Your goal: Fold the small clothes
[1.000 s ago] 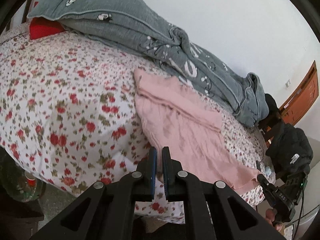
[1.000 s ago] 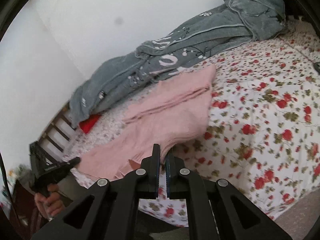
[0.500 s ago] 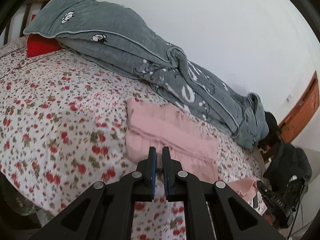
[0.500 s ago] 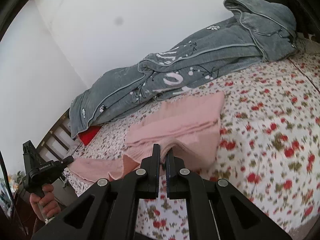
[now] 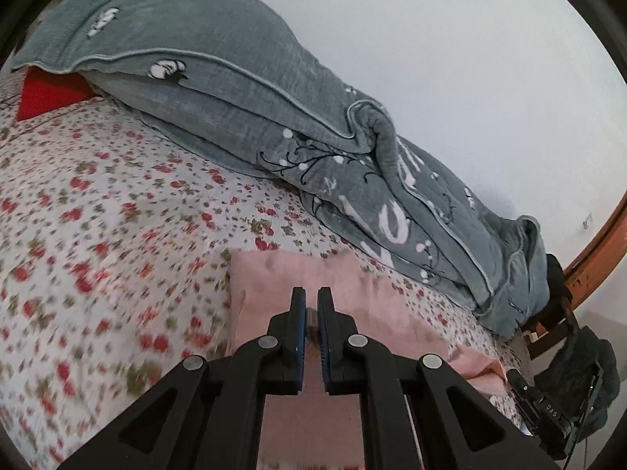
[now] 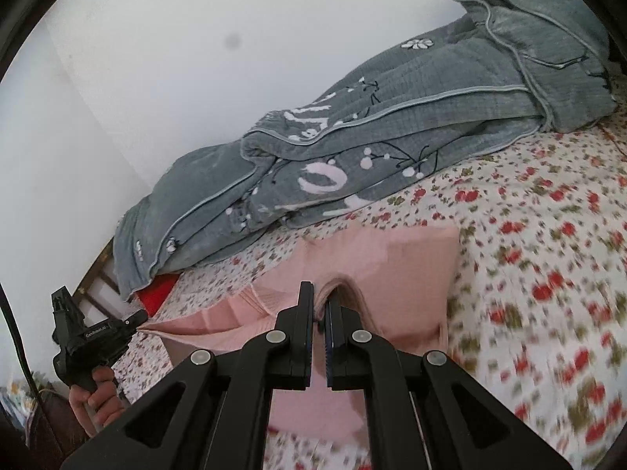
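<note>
A pink garment point(image 5: 313, 274) lies partly folded on the floral bedsheet point(image 5: 98, 235). My left gripper point(image 5: 309, 301) is shut on one edge of the pink garment and holds it off the bed. My right gripper point(image 6: 321, 297) is shut on the other edge of the pink garment point(image 6: 411, 274), with cloth bunched between its fingers. The lifted edge hangs between the two grippers over the folded part. The right gripper shows at the lower right of the left wrist view point(image 5: 544, 403), and the left gripper at the far left of the right wrist view point(image 6: 94, 333).
A grey-blue quilt point(image 5: 274, 117) lies bunched along the white wall at the back of the bed, also in the right wrist view point(image 6: 392, 137). A red pillow point(image 5: 43, 94) sits under its end. A dark bag point(image 5: 588, 372) and a wooden door frame point(image 5: 599, 243) stand beyond the bed's right end.
Both grippers have carried the garment's near edge up and forward over the rest of it, toward the quilt. The flat pink area on the bed has shrunk.
</note>
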Action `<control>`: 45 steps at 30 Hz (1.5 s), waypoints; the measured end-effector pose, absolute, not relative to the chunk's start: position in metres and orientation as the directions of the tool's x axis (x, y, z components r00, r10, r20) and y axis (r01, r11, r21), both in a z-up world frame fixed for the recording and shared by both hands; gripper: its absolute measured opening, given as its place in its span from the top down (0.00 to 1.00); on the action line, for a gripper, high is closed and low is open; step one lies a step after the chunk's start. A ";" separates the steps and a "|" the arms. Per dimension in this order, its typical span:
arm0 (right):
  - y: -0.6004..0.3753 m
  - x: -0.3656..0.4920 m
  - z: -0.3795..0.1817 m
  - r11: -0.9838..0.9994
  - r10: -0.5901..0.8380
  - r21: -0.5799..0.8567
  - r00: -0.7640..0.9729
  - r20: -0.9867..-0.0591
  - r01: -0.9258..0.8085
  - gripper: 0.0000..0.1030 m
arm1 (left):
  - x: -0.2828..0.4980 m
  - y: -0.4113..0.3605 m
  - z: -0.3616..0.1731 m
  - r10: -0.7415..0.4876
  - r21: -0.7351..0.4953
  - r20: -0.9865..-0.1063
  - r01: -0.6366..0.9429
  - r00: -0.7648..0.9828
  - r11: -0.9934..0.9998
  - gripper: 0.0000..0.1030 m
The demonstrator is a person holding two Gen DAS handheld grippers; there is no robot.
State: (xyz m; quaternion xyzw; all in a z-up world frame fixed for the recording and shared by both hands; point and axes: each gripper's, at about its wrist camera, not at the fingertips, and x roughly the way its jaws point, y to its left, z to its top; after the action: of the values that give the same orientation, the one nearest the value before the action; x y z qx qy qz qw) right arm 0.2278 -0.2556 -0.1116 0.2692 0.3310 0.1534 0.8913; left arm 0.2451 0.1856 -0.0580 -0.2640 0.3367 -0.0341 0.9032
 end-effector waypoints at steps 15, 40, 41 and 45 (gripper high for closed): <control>-0.251 0.380 -0.187 0.840 0.414 0.542 0.659 -0.629 -0.010 0.96 | 0.399 0.180 -0.121 -0.217 -0.450 -0.678 -0.162 0.703 0.878 0.96; -0.236 0.378 -0.211 0.946 0.319 0.282 0.612 -0.724 -0.159 0.97 | 0.385 0.138 -0.150 -0.171 -0.236 -0.760 -0.022 0.627 0.971 0.93; -0.240 0.375 -0.203 0.935 0.345 0.316 0.627 -0.699 -0.161 0.97 | 0.382 0.139 -0.143 -0.176 -0.241 -0.747 -0.014 0.641 0.971 0.93; -0.258 0.366 -0.171 0.904 0.387 0.395 0.699 -0.601 -0.162 0.97 | 0.377 0.146 -0.116 -0.208 -0.288 -0.680 0.005 0.703 0.958 0.93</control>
State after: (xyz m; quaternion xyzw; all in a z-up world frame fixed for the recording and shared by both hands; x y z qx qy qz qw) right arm 0.3657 -0.2580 -0.1709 0.1579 0.3573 0.1512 0.9080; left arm 0.3768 0.1456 -0.1159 -0.1335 0.3810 -0.0584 0.9130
